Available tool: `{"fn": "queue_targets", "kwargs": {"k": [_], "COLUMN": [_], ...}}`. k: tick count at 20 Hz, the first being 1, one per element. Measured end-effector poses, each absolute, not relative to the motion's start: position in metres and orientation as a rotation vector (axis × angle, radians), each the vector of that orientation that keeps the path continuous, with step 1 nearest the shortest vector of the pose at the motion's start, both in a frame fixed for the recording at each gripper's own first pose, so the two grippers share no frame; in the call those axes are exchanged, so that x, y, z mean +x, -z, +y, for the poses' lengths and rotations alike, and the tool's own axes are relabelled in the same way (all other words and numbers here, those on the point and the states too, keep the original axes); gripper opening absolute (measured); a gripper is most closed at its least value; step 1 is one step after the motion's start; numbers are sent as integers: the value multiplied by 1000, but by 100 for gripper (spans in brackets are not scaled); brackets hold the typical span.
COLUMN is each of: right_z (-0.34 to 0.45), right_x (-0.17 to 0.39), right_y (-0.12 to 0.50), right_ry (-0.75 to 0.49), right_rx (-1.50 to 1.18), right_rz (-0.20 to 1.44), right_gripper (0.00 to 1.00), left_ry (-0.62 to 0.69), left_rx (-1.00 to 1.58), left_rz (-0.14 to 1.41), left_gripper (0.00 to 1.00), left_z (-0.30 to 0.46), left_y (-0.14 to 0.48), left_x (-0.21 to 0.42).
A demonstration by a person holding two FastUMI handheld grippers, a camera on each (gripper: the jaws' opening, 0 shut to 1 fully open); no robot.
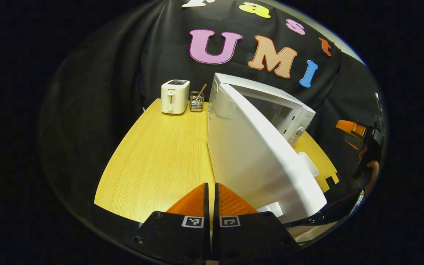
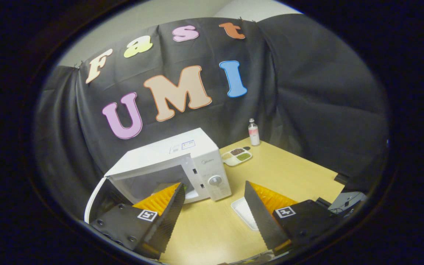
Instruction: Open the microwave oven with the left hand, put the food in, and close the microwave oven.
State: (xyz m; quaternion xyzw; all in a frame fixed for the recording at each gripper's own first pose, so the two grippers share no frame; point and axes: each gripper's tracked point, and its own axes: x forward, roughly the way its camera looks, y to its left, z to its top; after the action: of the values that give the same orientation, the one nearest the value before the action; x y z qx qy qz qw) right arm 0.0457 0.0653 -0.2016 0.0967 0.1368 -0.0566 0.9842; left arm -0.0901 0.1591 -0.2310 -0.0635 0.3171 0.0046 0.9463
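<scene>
The white microwave (image 2: 182,156) stands on the wooden table (image 2: 282,173) with its door (image 1: 256,158) swung open toward me. In the right gripper view a white dish with something green (image 2: 191,193) lies inside the cavity, partly hidden behind one finger. My right gripper (image 2: 212,183) is open wide in front of the microwave, with nothing between its fingers. My left gripper (image 1: 211,186) is shut just left of the door's outer face, its fingers together and holding nothing. The right gripper (image 1: 352,129) also appears far right in the left gripper view.
A white toaster (image 1: 175,96) and a wire utensil holder (image 1: 196,101) stand at the table's back left. An empty white tray (image 2: 243,211) lies in front of the microwave. A divided dish of grains (image 2: 236,156) and a small bottle (image 2: 253,132) sit beside it.
</scene>
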Motion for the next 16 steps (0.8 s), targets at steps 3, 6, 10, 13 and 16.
{"fn": "queue_targets", "kwargs": {"k": [3,6,10,13,16], "right_z": [62,62,57,40,22], "right_x": [49,53,59,63,69], "right_y": [203,202,203,201,199], "right_ry": [110,94,67,69,74], "right_rx": [206,205,214,209,204], "right_rz": [282,291,314,326,332], "right_gripper": [91,91,92,91,91], "left_ry": [1,27,80,95,107], "left_rx": [-148,-172,-171,-161,-170], "left_rz": [648,647,649,655,656], "left_gripper": [1,1,1,1,2], "left_z": [146,121,84,65,45], "left_y": [229,226,225,224,225], "left_x": [-89,-82,-62,-52,-40]}}
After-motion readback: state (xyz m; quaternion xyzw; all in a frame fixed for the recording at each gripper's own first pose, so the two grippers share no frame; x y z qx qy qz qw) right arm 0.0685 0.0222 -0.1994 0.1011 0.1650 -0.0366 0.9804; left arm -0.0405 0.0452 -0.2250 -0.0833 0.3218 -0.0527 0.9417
